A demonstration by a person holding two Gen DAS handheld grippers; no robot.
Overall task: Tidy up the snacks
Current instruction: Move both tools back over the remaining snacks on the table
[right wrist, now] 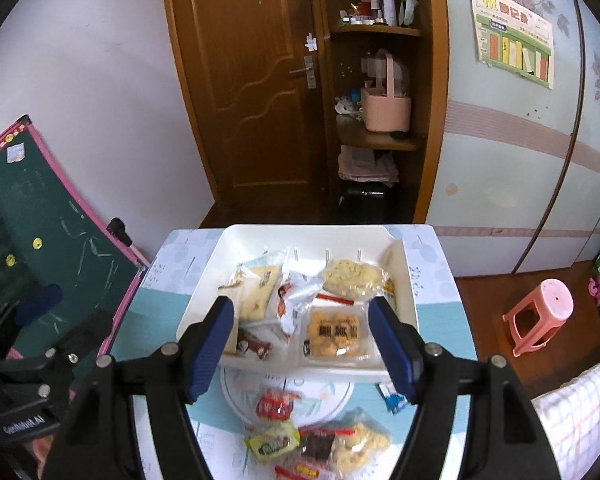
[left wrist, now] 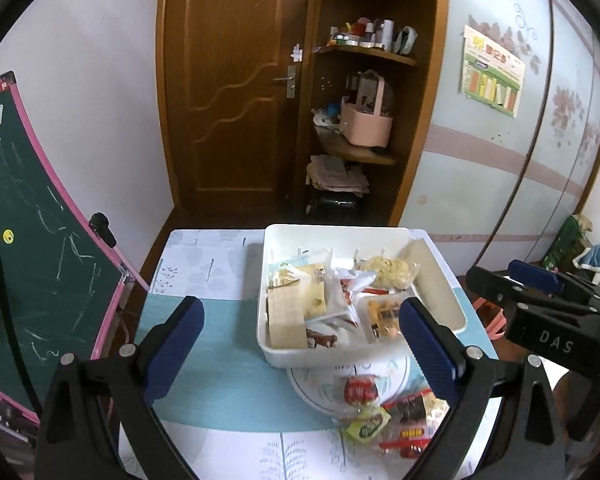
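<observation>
Snacks are split between two spots right now: a bunch already sit in the white bin (right wrist: pixel 406 280) at the far half of the table (left wrist: pixel 204 332), and a loose pile is left on the patterned plate (right wrist: pixel 236 396) just in front of it, nearest the camera.

Going left to right: the left gripper (left wrist: pixel 300 348) hangs over the teal strip of the table with its jaws spread wide and nothing between them. Next over, the right gripper (right wrist: pixel 302 348) is above the bin's near edge, jaws also spread and empty.

For the next grab I'd go for the red packet (right wrist: pixel 274 404) on the plate, since it sits on top and a bit apart from the rest. Come down straight over it and pinch across the short side, because those crinkly wrappers probably slide. The green packet (right wrist: pixel 272 442) and the yellow puffy bag (right wrist: pixel 360 444) are touching each other, so it'd be easy to drag both.

View differences: the right wrist camera shows a small blue wrapper (right wrist: pixel 392 398) on the table beside the plate and a pink stool (right wrist: pixel 540 316) on the floor. The left wrist camera misses both, but it catches the right gripper from the side.
</observation>
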